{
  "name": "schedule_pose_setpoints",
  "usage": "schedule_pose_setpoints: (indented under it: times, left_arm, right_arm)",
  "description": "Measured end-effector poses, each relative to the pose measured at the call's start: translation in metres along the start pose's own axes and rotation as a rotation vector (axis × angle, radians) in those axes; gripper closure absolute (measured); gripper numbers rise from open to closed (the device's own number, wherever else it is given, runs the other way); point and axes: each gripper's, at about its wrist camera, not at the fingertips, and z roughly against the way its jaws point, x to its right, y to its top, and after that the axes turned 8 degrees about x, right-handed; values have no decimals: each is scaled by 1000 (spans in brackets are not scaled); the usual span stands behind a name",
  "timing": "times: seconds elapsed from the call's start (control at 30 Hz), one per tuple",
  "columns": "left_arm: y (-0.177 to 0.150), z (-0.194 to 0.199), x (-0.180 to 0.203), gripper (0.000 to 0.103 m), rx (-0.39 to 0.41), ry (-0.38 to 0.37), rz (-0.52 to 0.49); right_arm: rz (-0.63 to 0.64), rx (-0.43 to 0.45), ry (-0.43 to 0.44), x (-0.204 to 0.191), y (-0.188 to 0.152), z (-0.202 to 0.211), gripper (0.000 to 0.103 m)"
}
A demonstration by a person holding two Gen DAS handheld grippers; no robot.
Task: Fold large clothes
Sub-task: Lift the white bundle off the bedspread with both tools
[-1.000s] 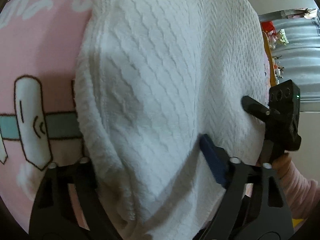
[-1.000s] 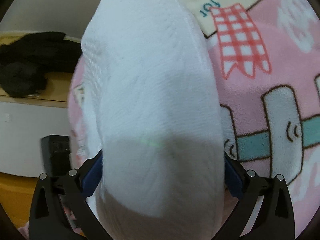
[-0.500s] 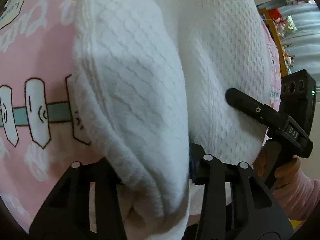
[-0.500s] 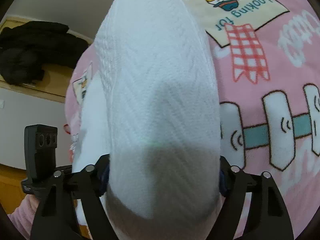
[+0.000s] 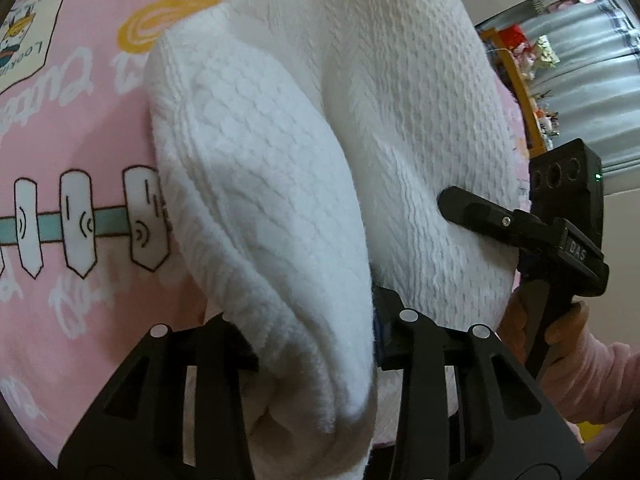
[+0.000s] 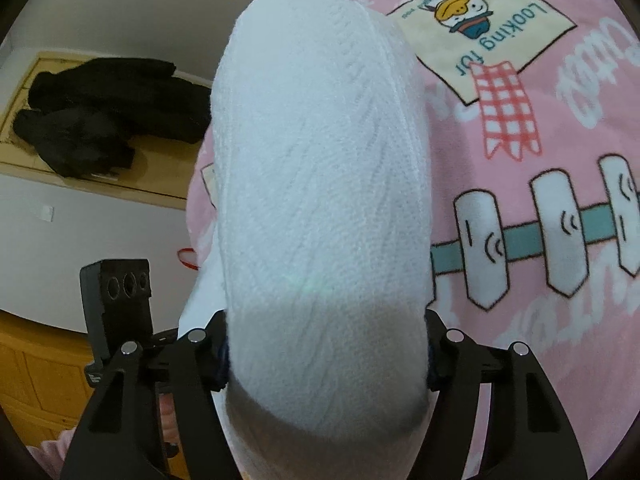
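A thick white knitted garment (image 5: 400, 100) lies bunched on a pink cartoon-print blanket (image 5: 80, 120). My left gripper (image 5: 304, 320) has a fat fold of it between its jaws, which are closing and pressing into the cloth. In the right wrist view the same garment (image 6: 320, 160) fills the gap of my right gripper (image 6: 324, 344), whose jaws are closing and squeeze a wide roll of it above the blanket (image 6: 540, 140). The right gripper's finger (image 5: 472, 208) shows against the garment's right side. The fingertips are hidden by cloth.
A hand in a pink sleeve (image 5: 568, 320) holds the right gripper. Black clothing (image 6: 92, 120) lies on a wooden surface beyond the blanket's edge. A wooden cabinet (image 6: 32, 360) stands at lower left. A cluttered shelf (image 5: 524, 60) and a grey curtain (image 5: 592, 80) stand at the right.
Both grippers' jaws have come in onto the white garment and both have risen with it. The cloth now bulges up between the fingers and more blanket shows.
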Motion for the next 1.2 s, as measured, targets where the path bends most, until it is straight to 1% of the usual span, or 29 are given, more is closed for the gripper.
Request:
schedule_pose_setpoints:
  times: [0.1, 0.23, 0.27, 0.3, 0.37, 0.43, 0.5, 0.57, 0.6, 0.67, 0.7, 0.73, 0.8, 0.83, 0.87, 0.97, 1.03, 1.07, 1.1, 1.17, 1.2]
  left_arm:
    - [-6, 11, 12, 68, 15, -13, -36]
    - [-11, 24, 32, 69, 50, -55, -57]
    - [-11, 28, 30, 69, 55, -64, -61]
    - [-12, 32, 37, 69, 68, -75, -72]
    - [-16, 40, 46, 69, 83, -92, -90]
    - [-21, 46, 65, 69, 102, -114, -109]
    - [-23, 47, 92, 69, 117, -129, -134]
    - [-26, 49, 123, 69, 127, -139, -177]
    - [-27, 53, 143, 69, 133, -147, -204]
    - [-32, 61, 175, 69, 144, -165, -249]
    - [-32, 63, 191, 69, 148, -176, -270]
    - [-35, 68, 209, 69, 154, -186, -300]
    - [-44, 78, 245, 69, 161, -210, -359]
    - [-48, 79, 267, 69, 164, -220, -392]
    - [-49, 75, 293, 69, 163, -229, -423]
    - [-64, 79, 362, 69, 164, -266, -550]
    - [-74, 76, 406, 69, 160, -297, -601]
    - [-78, 74, 421, 69, 156, -311, -615]
    - [-82, 69, 446, 69, 149, -331, -633]
    - [-88, 63, 483, 69, 143, -350, -667]
    - [-92, 58, 507, 69, 142, -360, -685]
  right_arm:
    - [2, 13, 23, 9, -1, 30, 39]
    - [-2, 40, 49, 14, -6, 67, 40]
    - [1, 53, 57, 15, -8, 78, 40]
    - [2, 63, 62, 13, -10, 84, 40]
    - [9, 89, 74, 14, -12, 109, 40]
    - [22, 114, 80, 11, -15, 131, 41]
    - [36, 148, 85, 11, -17, 162, 41]
    - [31, 177, 92, 13, -19, 192, 41]
    - [31, 192, 91, 7, -21, 201, 41]
    - [25, 240, 98, 6, -28, 238, 41]
    - [19, 261, 102, 2, -30, 249, 41]
    - [20, 293, 107, 3, -36, 276, 41]
    - [12, 347, 115, 4, -43, 315, 41]
    - [11, 367, 115, 4, -48, 331, 41]
    - [7, 398, 118, 6, -53, 356, 41]
    - [8, 483, 108, 14, -70, 420, 41]
    - [4, 539, 94, 23, -82, 467, 41]
    - [3, 572, 80, 27, -87, 490, 41]
    - [1, 601, 69, 32, -91, 514, 41]
    - [-8, 638, 58, 41, -95, 551, 41]
    - [-8, 658, 56, 47, -96, 572, 41]
